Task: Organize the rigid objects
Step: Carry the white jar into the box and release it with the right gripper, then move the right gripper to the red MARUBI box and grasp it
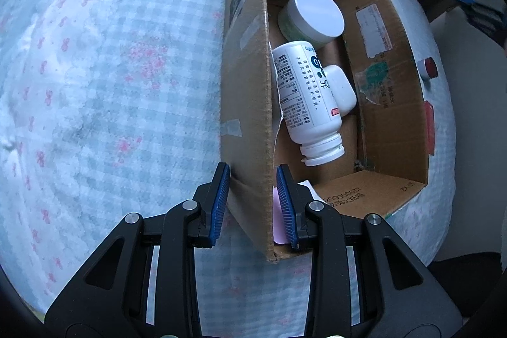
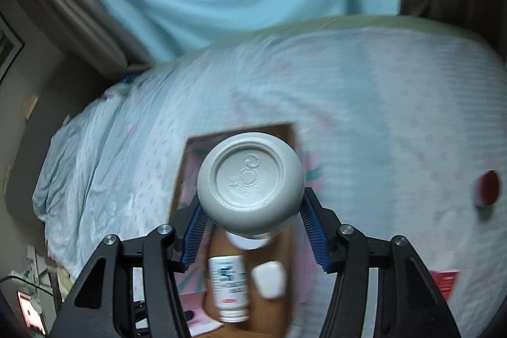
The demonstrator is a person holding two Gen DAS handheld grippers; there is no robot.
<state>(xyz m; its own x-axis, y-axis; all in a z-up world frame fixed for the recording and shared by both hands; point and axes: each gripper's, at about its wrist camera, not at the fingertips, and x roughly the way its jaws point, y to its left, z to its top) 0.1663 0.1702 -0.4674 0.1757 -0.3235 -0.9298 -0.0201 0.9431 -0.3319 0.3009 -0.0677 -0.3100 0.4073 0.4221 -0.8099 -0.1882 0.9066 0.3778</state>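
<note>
Here left fingers (image 1: pixel 253 205) pinch the box wall (image 1: pixel 250 84); right fingers (image 2: pixel 253 230) grip a white bottle (image 2: pixel 250 182) above it

Matt cardboard box (image 1: pixel 250 103); smooth plastic bottle (image 1: pixel 304 97); fuzzy cloth bedcover (image 1: pixel 111 68).

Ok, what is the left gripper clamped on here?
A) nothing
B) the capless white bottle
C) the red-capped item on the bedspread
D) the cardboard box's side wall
D: in the left wrist view the left gripper has one blue pad on each side of the cardboard box wall, while the white bottle lies loose inside.
</note>
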